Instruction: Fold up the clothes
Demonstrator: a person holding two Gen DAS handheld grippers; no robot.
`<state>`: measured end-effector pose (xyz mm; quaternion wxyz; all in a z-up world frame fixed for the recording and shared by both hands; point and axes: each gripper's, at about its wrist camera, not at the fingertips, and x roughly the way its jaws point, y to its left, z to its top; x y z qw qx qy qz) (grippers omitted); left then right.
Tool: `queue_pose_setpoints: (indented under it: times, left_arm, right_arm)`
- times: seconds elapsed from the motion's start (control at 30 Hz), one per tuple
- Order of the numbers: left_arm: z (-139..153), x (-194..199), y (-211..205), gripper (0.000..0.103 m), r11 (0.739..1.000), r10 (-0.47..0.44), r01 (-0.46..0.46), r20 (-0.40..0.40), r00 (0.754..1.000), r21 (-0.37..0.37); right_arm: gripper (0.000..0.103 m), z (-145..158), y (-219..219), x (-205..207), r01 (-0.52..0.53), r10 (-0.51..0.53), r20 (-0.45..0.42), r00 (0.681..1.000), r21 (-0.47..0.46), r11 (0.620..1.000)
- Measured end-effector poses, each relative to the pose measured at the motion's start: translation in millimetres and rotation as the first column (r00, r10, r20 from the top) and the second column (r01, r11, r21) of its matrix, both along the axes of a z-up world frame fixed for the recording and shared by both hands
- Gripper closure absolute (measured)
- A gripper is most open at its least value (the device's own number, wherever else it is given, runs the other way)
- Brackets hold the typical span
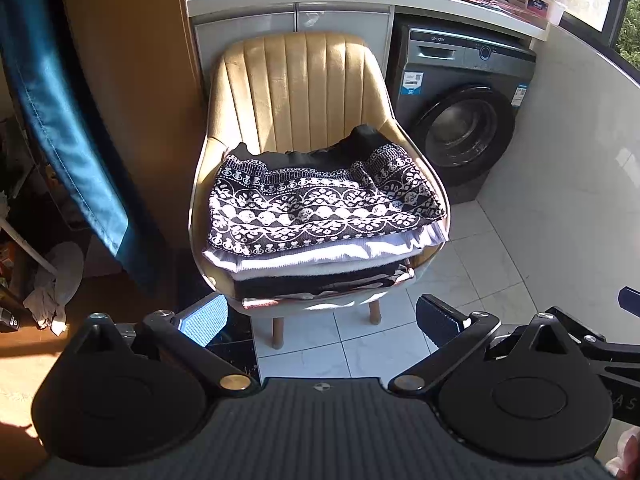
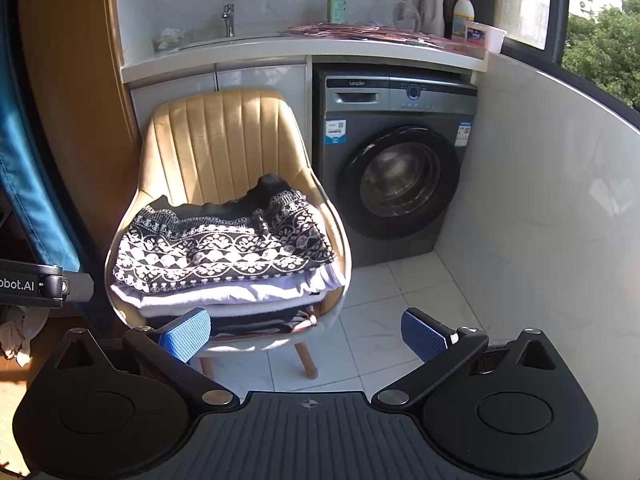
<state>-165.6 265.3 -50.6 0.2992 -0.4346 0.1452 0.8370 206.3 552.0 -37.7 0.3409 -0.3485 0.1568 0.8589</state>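
Black-and-white patterned knit (image 1: 320, 204) is lying on top of the folded stack (image 1: 328, 268) filling the seat of the tan chair (image 1: 296, 88), its long axis running from the seat's left edge to its right edge. You are holding the left gripper (image 1: 320, 320) and the right gripper (image 2: 308, 338) empty, fingers spread wide, short of the seat's front edge; the left one is sitting nearer.
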Motion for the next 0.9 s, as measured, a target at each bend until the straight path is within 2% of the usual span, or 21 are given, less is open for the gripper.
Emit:
queue_pose_setpoints:
  times: [0.9]
  left_arm:
    - [-2.6, -2.6, -1.6, 0.000, 1.000, 0.002, -0.002, 0.011, 1.000, -0.003]
  right_arm:
    - [0.001, 2.9, -0.2, -0.8, -0.006, 0.006, -0.001, 1.000, 0.005, 1.000]
